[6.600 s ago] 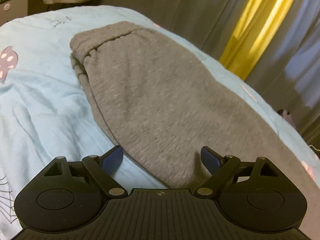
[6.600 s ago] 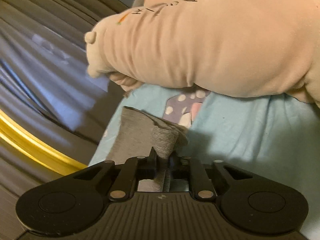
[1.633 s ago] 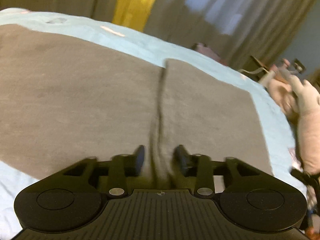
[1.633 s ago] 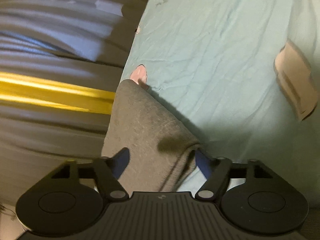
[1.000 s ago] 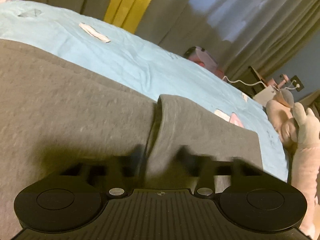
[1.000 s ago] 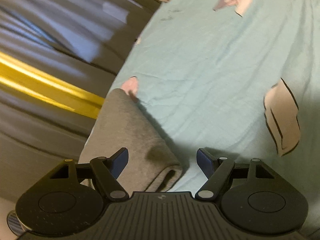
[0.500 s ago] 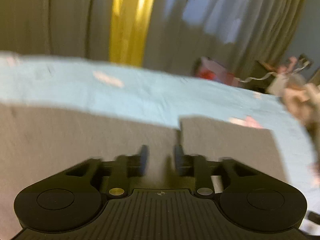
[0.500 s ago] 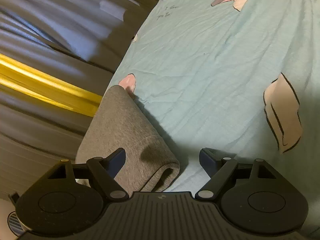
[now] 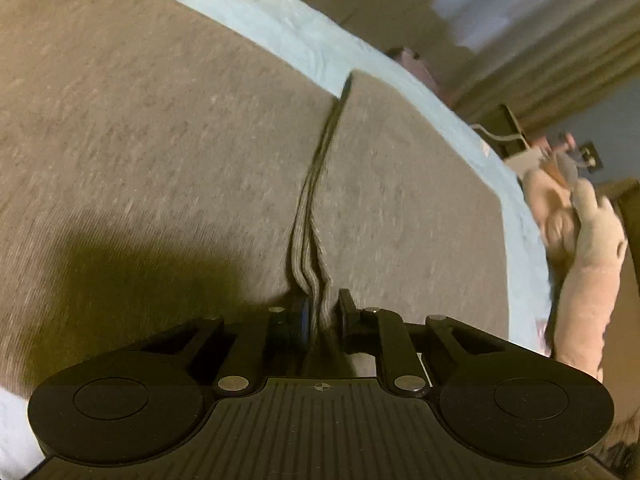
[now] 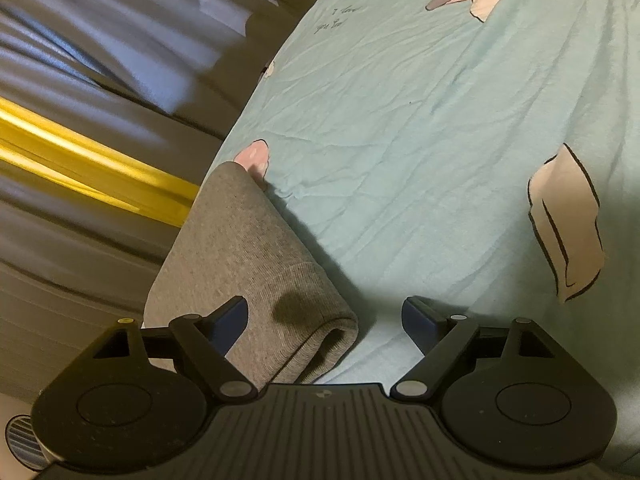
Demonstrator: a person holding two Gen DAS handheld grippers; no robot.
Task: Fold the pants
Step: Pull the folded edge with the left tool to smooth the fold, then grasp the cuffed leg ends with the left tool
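Note:
The grey pants [image 9: 152,128] lie on the light blue bed sheet [image 9: 280,28] and fill most of the left wrist view. My left gripper [image 9: 320,312] is shut on stacked layered edges of the pants, where a seam-like fold line runs away from the fingers. In the right wrist view the folded end of the pants [image 10: 248,256] lies on the sheet [image 10: 420,120]. My right gripper [image 10: 324,320] is open and empty just over that folded end; its left fingertip [image 10: 230,316] is above the cloth.
A beige plush toy [image 9: 584,256] lies at the bed's right side. Grey curtains with a yellow stripe [image 10: 80,152] hang beyond the bed edge. The sheet has printed patches [image 10: 568,224].
My left gripper has closed tight on the pants' layered edges and dropped low over the cloth. My right gripper has stayed open over the folded end, hardly moving.

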